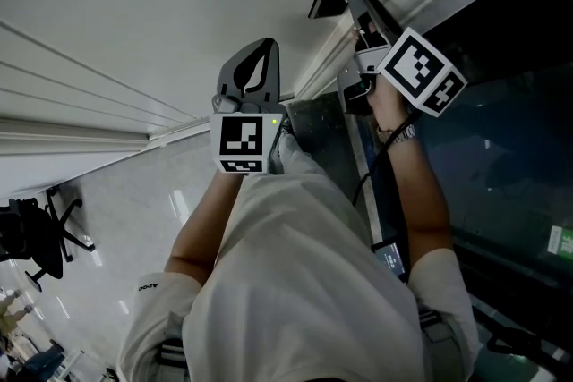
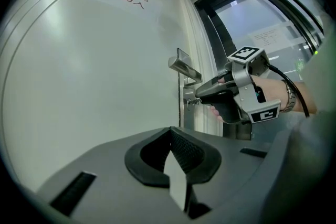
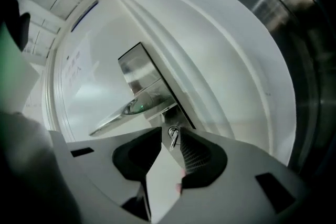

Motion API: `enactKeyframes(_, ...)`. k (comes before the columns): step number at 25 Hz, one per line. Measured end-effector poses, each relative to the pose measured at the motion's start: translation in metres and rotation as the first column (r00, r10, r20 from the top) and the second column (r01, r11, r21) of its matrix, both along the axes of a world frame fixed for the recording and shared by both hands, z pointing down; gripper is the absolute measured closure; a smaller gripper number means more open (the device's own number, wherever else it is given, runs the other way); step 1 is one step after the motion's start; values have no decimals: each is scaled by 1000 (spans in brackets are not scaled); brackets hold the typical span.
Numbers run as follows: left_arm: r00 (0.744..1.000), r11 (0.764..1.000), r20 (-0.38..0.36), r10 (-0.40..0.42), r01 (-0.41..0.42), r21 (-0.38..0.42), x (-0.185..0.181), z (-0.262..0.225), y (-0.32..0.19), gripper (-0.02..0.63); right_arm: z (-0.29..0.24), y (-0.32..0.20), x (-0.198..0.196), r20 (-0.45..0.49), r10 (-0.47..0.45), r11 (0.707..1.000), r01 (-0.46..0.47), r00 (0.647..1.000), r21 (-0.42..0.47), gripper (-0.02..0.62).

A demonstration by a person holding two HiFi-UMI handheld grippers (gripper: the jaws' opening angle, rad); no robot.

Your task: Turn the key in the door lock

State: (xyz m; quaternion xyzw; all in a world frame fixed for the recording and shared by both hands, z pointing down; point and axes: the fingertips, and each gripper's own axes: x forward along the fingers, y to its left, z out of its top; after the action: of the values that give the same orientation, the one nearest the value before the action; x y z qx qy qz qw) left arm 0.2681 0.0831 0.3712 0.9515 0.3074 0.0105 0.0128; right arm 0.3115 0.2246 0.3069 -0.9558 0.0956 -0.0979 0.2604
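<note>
Straddling the key (image 3: 173, 134), right gripper (image 3: 169, 140) jaws parted and not pinching it, just below the door handle (image 3: 126, 110)

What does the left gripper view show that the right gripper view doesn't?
Only the left gripper view: the whole right gripper from outside, the hand holding it, and the left gripper with fingers shut. Only the right gripper view: the key close up, between that gripper's parted fingers. Both: the door handle and the white door.
</note>
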Motion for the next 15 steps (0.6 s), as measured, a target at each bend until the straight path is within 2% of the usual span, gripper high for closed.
enactKeyframes(3,1000,1000,-1,5,-5,-1,-1,0,3,597,2,-1,-2,3,-15,984,16,1000,-175,488)
enactKeyframes(5,1000,1000,-1,6,-6,-1,-1,0,4,597,3,-3,-4,-6,-28,952,25,1000,-305,480)
enactKeyframes(7,1000,1000,-1,6,-6,0,-2,0,4,597,1,-6,-6,-24,-37,891,22,999,-454,479)
enactKeyframes(8,1000,1000,-2,7,-7,0,-1,0,4,597,0,-7,-7,-39,-40,845,13,998,-535,479)
enactKeyframes(9,1000,1000,-2,7,-7,1,-1,0,5,597,-1,-8,-8,-55,-43,786,-1,998,-618,479)
enactKeyframes(10,1000,1000,-1,6,-6,1,-1,0,5,597,-2,-10,-9,-74,-48,713,-17,996,-701,479)
enactKeyframes(11,1000,1000,-1,6,-6,1,-1,0,5,597,-3,-12,-10,-91,-58,625,-35,994,-780,479)
enactKeyframes(13,1000,1000,-2,5,-5,2,-1,0,4,597,-1,-19,-12,-108,-85,416,-63,991,-907,479)
enactKeyframes(15,1000,1000,-2,6,-6,2,-2,0,5,597,6,-24,-12,-99,-107,210,-75,989,-975,479)
